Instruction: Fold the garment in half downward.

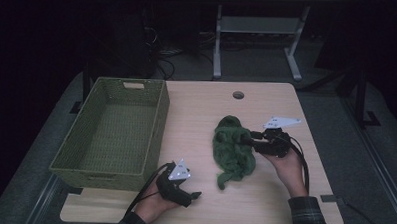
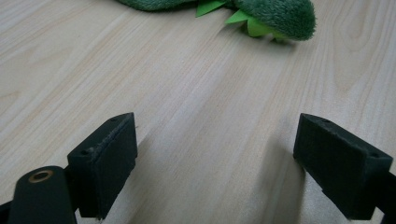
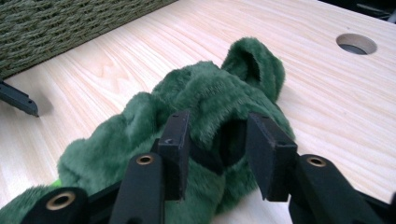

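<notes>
The bench [image 1: 196, 117] is pale wood with a round cable hole [image 1: 238, 95] near its far edge, in a dark room with a grey floor and another desk frame behind. A green woven basket [image 1: 110, 134] sits on its left side. The green plush toy [image 1: 233, 151] lies crumpled at mid-bench, well apart from the basket. The right gripper [image 3: 219, 149] has its jaws partly apart around a fold of plush, the left pad touching it and a gap by the right one. To grip well, it should probably bite deeper into the bulk before closing. The left gripper [image 2: 215, 163] rests wide apart on bare wood.
</notes>
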The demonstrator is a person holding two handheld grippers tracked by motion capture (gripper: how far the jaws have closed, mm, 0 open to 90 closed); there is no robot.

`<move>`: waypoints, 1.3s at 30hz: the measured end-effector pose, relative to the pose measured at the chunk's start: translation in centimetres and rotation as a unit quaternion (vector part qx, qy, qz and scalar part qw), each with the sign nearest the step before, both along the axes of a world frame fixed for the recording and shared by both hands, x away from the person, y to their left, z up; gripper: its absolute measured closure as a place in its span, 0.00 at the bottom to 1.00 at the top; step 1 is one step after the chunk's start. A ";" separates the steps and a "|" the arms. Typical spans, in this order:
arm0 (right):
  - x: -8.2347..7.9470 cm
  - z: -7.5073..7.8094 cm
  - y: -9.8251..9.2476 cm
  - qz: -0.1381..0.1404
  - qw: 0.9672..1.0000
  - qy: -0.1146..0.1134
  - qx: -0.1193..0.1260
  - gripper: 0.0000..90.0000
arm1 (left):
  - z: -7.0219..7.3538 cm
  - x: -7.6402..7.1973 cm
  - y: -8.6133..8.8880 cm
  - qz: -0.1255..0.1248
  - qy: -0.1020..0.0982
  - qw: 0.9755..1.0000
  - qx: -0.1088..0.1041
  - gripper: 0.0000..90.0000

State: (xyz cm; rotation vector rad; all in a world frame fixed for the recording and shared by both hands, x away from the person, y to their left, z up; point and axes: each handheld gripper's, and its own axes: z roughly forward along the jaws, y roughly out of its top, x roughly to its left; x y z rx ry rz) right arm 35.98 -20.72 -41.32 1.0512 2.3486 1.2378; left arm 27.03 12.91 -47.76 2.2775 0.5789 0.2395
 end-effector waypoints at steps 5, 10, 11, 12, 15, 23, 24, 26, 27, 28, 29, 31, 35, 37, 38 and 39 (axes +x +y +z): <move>-1.3 0.0 -1.4 -0.010 1.000 0.004 -0.003 0.60 | 0.1 0.0 -0.1 0.002 0.003 1.000 0.007 0.14; -2.5 -0.7 -2.7 -0.018 1.000 0.009 -0.018 0.58 | 0.4 0.1 -0.3 0.007 0.007 1.000 0.019 0.15; -2.8 -0.8 -3.0 -0.022 1.000 0.013 -0.016 0.58 | 0.4 0.1 -0.3 0.008 0.008 1.000 0.020 0.15; -2.9 -0.9 -3.2 -0.023 0.999 0.017 -0.016 0.57 | 0.5 0.1 -0.4 0.010 0.009 1.000 0.022 0.16; -3.6 -1.2 -3.9 -0.027 0.999 0.024 -0.015 0.58 | 0.6 0.2 -0.4 0.010 0.016 1.000 0.018 0.19; -4.4 -1.8 -5.1 -0.034 0.999 0.035 -0.013 0.58 | 1.4 1.0 -0.6 0.004 0.037 0.999 0.008 0.38; -4.5 -1.8 -5.2 -0.036 0.999 0.036 -0.015 0.58 | 1.6 1.1 -0.7 0.002 0.036 0.999 0.005 0.41; -4.5 -2.0 -5.5 -0.038 0.999 0.036 -0.013 0.58 | 2.1 1.3 -1.0 0.001 0.035 0.999 -0.003 0.47; -4.5 -2.1 -5.6 -0.040 0.998 0.038 -0.014 0.58 | 2.2 1.4 -1.1 0.000 0.035 0.999 -0.006 0.50; -4.5 -2.1 -5.7 -0.040 0.998 0.037 -0.014 0.58 | 2.6 1.6 -1.2 -0.002 0.036 0.999 -0.007 0.53; -4.4 -2.1 -5.8 -0.041 0.998 0.038 -0.012 0.58 | 2.8 1.7 -1.3 -0.004 0.037 0.999 -0.008 0.56; -4.4 -2.1 -5.8 -0.042 0.998 0.039 -0.012 0.58 | 3.2 2.0 -1.4 -0.003 0.039 0.999 -0.017 0.62; -4.4 -2.2 -5.8 -0.044 0.998 0.042 -0.013 0.57 | 4.3 2.7 -1.7 -0.006 0.044 0.999 -0.030 0.81; -4.4 -2.3 -5.7 -0.042 0.998 0.040 -0.014 0.57 | 4.9 3.0 -2.1 -0.007 0.045 0.998 -0.035 0.85; -4.4 -2.3 -5.7 -0.042 0.998 0.039 -0.013 0.57 | 5.5 3.4 -2.5 -0.011 0.046 0.998 -0.044 0.94; -4.4 -2.3 -5.7 -0.042 0.998 0.039 -0.013 0.57 | 5.5 3.4 -2.5 -0.011 0.046 0.998 -0.044 0.99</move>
